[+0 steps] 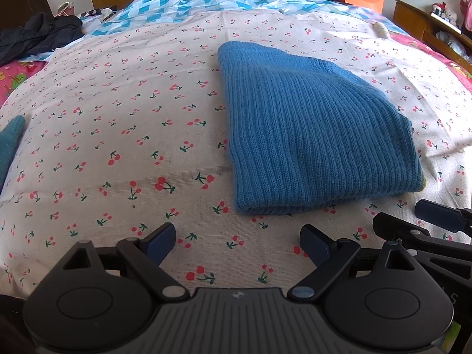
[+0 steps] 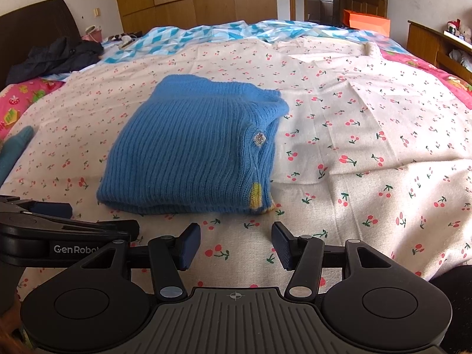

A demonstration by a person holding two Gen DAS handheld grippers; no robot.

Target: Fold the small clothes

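Sweater (image 1: 312,129) first: I see the blue ribbed knit lying folded into a compact block on the cherry-print sheet (image 1: 124,135), and everything else I place from it. My left gripper (image 1: 237,244) hangs just short of the sweater's near edge, jaws spread wide with only sheet between them. My right gripper (image 2: 236,244) sits at that same near edge, toward the sweater's right corner, jaws likewise apart and empty; neither touches the knit.

From the right wrist view I get the sweater's right side, which the left view barely shows: stacked folded layers, a small sparkly button (image 2: 259,138) and a yellow patch (image 2: 256,196) at the near corner. That view also catches my left gripper's body to the left of the sweater's near edge. The left wrist view in turn shows the right gripper's fingers (image 1: 436,215) off the sweater's near right corner.

Well left of the sweater, a teal garment (image 1: 10,144) pokes in at the frame edge. Beyond the sweater lie a blue diamond-pattern quilt (image 2: 206,35) and a dark jacket (image 2: 56,56).
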